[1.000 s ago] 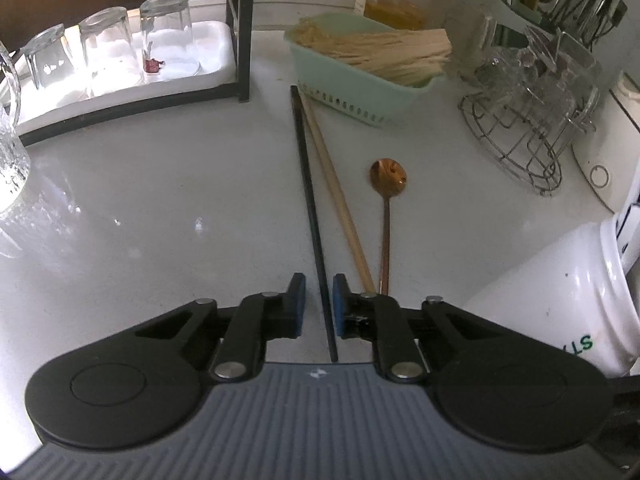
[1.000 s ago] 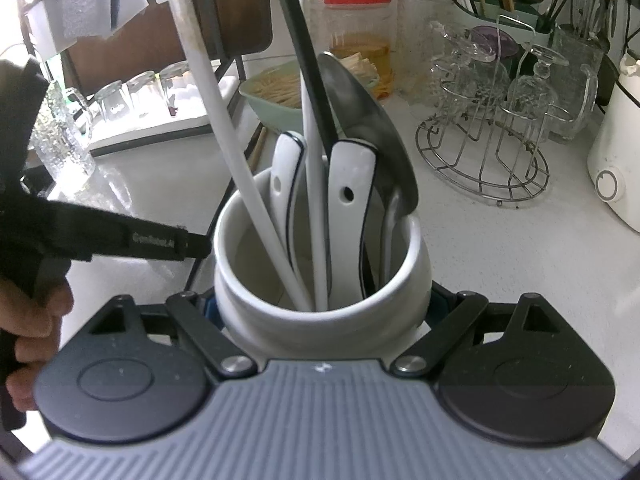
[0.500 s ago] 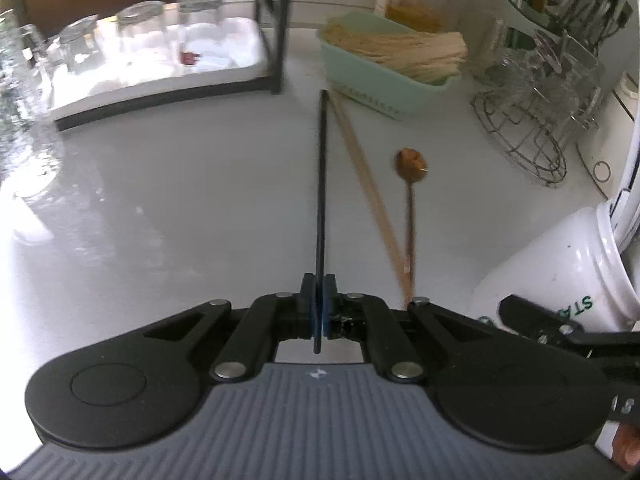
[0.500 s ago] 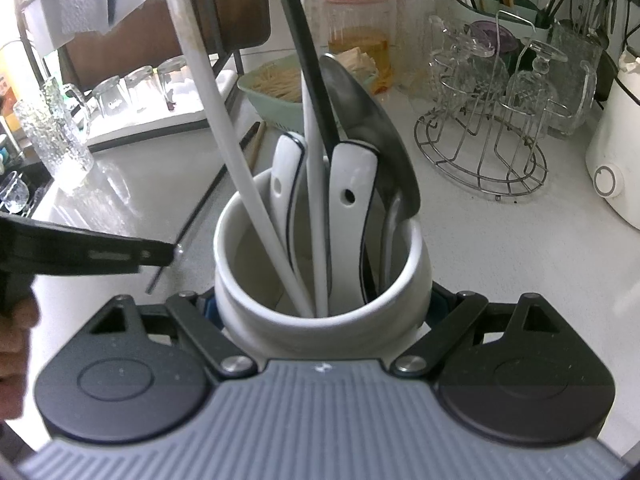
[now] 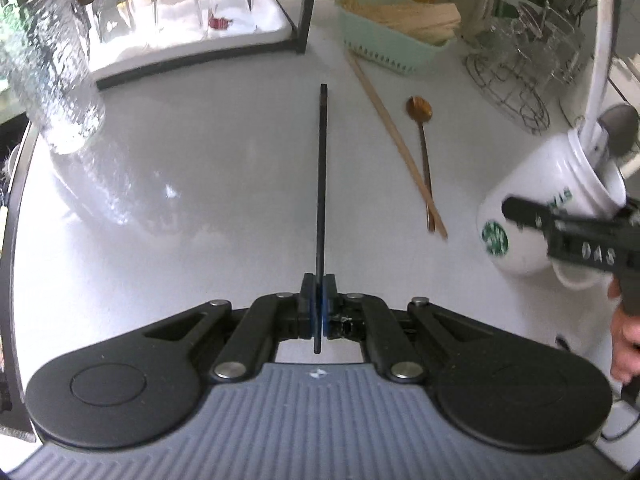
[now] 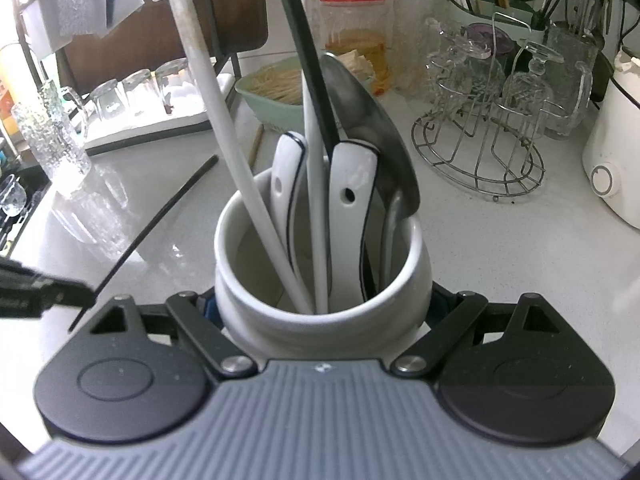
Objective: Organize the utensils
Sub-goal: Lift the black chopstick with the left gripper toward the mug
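Upturned glasses (image 5: 172,6) on white tray (image 5: 192,50) at counter's back left, textured glass jug (image 5: 48,68) near left edge, wire rack (image 6: 480,152) with inverted glassware at right, red-lidded jar (image 6: 354,36) behind, white appliance (image 6: 612,160) far right

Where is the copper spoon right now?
In the left wrist view, the copper spoon lies on the counter, right of centre, alongside the wooden chopstick.

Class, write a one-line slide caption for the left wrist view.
Left gripper clamps a black chopstick above the counter; white mug waits at right.
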The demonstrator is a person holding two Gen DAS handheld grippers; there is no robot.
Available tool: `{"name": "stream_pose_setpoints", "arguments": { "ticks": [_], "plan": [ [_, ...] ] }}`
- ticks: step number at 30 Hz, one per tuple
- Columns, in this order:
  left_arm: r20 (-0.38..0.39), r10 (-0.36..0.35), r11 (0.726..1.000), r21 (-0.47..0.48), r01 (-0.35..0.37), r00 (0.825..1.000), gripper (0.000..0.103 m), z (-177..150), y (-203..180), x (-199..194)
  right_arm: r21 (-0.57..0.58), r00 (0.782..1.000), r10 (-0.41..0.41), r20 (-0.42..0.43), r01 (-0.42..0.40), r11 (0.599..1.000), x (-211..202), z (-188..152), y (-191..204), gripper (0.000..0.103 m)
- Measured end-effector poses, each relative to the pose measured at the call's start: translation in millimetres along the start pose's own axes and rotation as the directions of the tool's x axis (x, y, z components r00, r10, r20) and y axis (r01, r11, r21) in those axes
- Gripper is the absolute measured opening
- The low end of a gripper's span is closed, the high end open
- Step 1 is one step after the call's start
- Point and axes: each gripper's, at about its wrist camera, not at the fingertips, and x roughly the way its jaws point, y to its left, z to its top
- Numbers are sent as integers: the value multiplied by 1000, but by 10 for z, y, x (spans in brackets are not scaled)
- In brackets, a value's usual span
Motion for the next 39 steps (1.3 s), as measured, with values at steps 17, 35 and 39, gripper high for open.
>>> {"name": "stream_pose_setpoints", "arguments": {
  "ticks": [17, 35, 39],
  "plan": [
    [-122, -72, 995, 60, 79, 990, 3, -282, 176, -146, -12, 1000, 13, 17, -12, 1000, -72, -96, 76, 92],
    [-61, -57, 998, 13, 58, 997, 38, 243, 130, 125, -3, 1000, 5, 9, -5, 1000, -70, -91, 89, 92],
    [-59, -69, 997, -31, 67, 996, 38, 493, 138, 304, -8, 1000, 7, 2, -7, 1000, -66, -78, 86, 92]
  ]
}}
